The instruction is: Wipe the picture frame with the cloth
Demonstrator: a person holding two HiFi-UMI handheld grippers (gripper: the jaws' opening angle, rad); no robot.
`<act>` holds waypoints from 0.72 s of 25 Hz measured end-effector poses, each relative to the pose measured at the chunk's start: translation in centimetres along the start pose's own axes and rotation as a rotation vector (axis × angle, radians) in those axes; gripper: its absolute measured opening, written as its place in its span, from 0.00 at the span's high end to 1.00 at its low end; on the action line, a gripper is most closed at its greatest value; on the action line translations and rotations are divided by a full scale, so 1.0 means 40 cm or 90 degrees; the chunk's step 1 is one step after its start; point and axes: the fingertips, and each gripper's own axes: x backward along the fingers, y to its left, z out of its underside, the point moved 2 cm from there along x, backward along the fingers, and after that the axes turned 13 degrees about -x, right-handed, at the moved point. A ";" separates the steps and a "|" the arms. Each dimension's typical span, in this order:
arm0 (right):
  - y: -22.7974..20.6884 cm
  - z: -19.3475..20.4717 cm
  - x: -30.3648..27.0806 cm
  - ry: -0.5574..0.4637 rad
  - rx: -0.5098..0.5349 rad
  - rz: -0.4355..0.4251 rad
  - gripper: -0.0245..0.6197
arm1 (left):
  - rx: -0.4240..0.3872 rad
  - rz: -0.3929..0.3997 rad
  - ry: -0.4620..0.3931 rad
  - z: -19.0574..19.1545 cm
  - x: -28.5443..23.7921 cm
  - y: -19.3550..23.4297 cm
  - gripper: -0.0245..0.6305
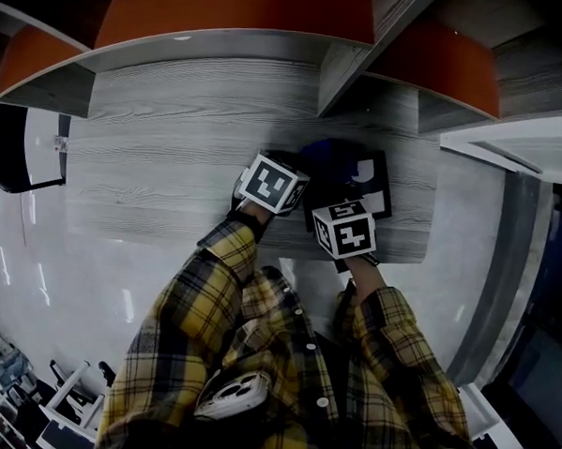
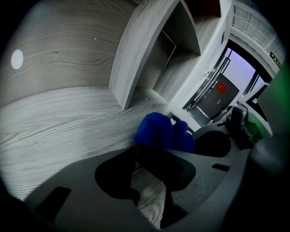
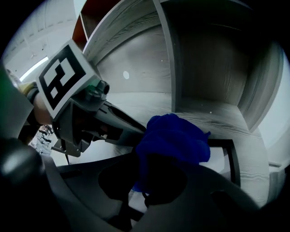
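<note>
A black picture frame (image 1: pixel 381 194) with a white middle lies flat on the grey wood desk (image 1: pixel 172 147). My right gripper (image 1: pixel 343 199) is shut on a bunched blue cloth (image 1: pixel 330 159), which rests on the frame's near left part. In the right gripper view the blue cloth (image 3: pixel 174 136) bulges over the jaws of the right gripper (image 3: pixel 152 186), and the frame's rim (image 3: pixel 230 154) runs beyond it. My left gripper (image 1: pixel 286 167) sits just left of the cloth, jaws a little apart. In the left gripper view the left gripper (image 2: pixel 156 158) has desk wood and a dark patch in its gap, with the cloth (image 2: pixel 163 131) just ahead.
An upright divider (image 1: pixel 350 72) splits the desk's back into bays under orange panels (image 1: pixel 236 15). A dark rounded object (image 1: pixel 22 149) stands off the desk's left end. The desk's front edge lies just under both hands, and a phone (image 1: pixel 234 395) sits in the shirt pocket.
</note>
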 end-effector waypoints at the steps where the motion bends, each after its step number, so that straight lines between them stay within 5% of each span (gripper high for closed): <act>1: 0.004 0.010 0.003 0.010 0.007 -0.004 0.89 | 0.002 0.000 0.002 0.000 0.000 0.000 0.76; 18: 0.048 0.173 0.102 0.122 0.005 -0.085 0.89 | 0.012 0.003 0.007 0.000 -0.001 0.002 0.77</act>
